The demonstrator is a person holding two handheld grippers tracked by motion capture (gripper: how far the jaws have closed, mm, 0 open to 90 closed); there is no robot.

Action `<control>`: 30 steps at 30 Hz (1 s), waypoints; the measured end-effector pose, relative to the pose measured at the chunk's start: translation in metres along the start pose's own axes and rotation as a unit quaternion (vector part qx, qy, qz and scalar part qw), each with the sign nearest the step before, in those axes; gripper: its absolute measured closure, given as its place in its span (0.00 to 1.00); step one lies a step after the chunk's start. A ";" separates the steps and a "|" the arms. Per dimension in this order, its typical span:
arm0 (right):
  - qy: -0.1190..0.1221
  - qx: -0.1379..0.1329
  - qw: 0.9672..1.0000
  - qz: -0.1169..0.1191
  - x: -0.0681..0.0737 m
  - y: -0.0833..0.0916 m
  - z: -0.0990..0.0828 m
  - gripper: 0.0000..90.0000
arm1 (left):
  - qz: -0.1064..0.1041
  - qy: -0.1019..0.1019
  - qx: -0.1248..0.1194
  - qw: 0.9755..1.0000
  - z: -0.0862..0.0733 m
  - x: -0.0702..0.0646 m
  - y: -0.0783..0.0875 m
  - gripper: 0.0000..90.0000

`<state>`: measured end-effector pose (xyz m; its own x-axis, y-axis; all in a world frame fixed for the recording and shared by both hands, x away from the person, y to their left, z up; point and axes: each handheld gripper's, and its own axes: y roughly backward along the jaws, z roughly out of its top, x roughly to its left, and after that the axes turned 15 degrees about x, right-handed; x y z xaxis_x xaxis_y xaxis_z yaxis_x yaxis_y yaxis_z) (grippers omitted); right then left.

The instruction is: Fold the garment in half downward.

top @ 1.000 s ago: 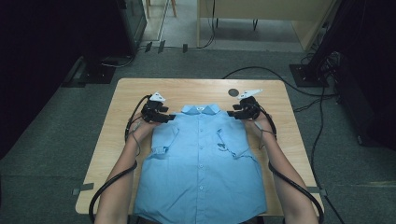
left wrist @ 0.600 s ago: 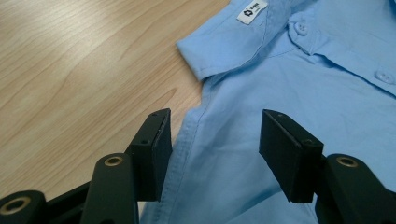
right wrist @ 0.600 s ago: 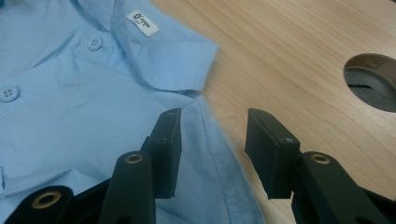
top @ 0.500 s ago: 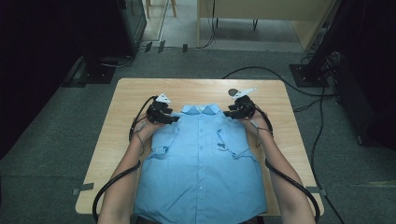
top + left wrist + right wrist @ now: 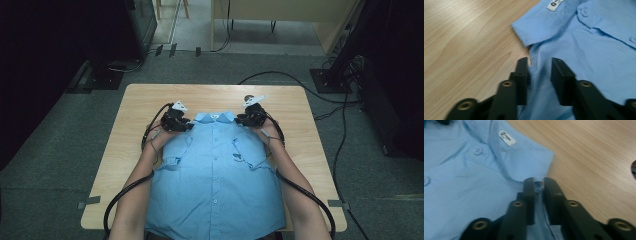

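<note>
From the high view, a blue shirt (image 5: pixel 215 185) is seen spread down the middle of the table (image 5: pixel 130 130), its collar toward the far edge and its hem over the near edge. Bare wood is left along both side edges and the far edge. The left gripper (image 5: pixel 184 125) and right gripper (image 5: pixel 243 120) are set at the shoulders.

In the left gripper view, the jaws are parted, with the shoulder fabric between them.

In the right gripper view, the jaws are nearly closed on the shoulder seam beside the collar (image 5: pixel 524 155).
</note>
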<state>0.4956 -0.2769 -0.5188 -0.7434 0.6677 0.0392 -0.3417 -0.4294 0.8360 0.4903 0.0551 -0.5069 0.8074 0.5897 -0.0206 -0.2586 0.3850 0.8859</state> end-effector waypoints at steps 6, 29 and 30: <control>0.000 0.019 1.000 -0.017 0.005 0.003 0.005 0.99 | 0.022 -0.006 -0.010 1.000 0.000 -0.003 0.004 0.97; 0.032 -0.040 0.997 -0.062 0.019 0.060 0.030 0.99 | 0.059 -0.025 -0.089 0.994 0.013 -0.007 0.064 0.97; 0.032 -0.040 0.997 -0.062 0.019 0.060 0.030 0.99 | 0.059 -0.025 -0.089 0.994 0.013 -0.007 0.064 0.98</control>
<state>0.4787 -0.2714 -0.4516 -0.7273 0.6792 -0.0991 -0.4760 -0.3951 0.7857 0.4749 0.0667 -0.4443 0.7898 0.6040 0.1065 -0.4399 0.4369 0.7846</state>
